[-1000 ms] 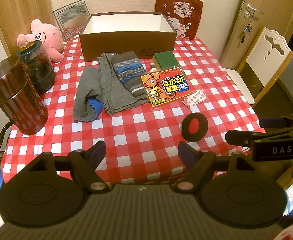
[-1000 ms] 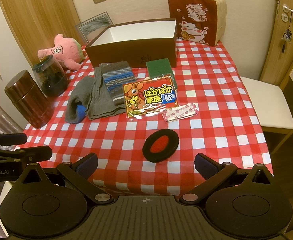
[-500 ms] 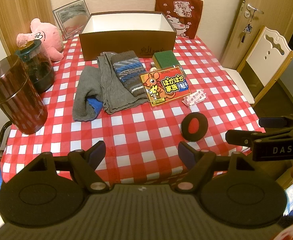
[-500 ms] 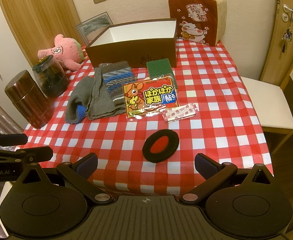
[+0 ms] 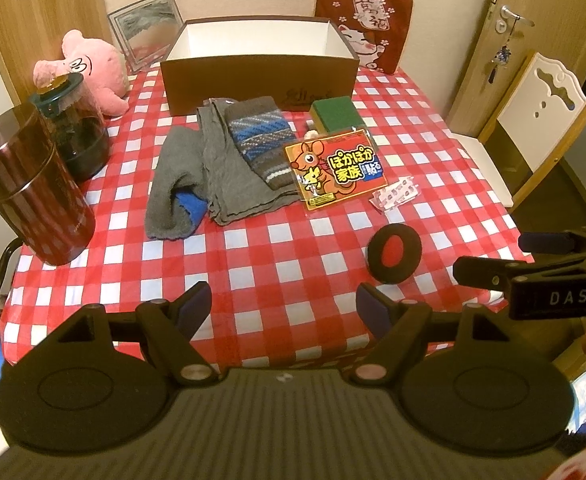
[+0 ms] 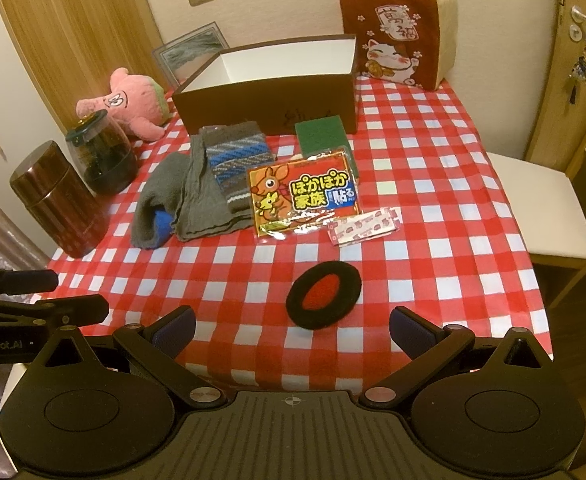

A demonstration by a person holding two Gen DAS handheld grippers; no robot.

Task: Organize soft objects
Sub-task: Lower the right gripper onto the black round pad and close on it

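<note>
Red-centred black felt ring [image 6: 323,294] lies at twelve o'clock, just ahead of my right claw [image 6: 291,329]; both claws wide, empty. Brown open box [image 6: 267,98] beyond. Risk: thin felt slips the pads, snagging checked tablecloth [image 6: 433,208].

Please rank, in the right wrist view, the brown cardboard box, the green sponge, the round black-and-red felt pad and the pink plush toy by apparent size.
1. Brown cardboard box
2. Pink plush toy
3. Round black-and-red felt pad: nearer the camera, so its lead is unsure
4. Green sponge
</note>
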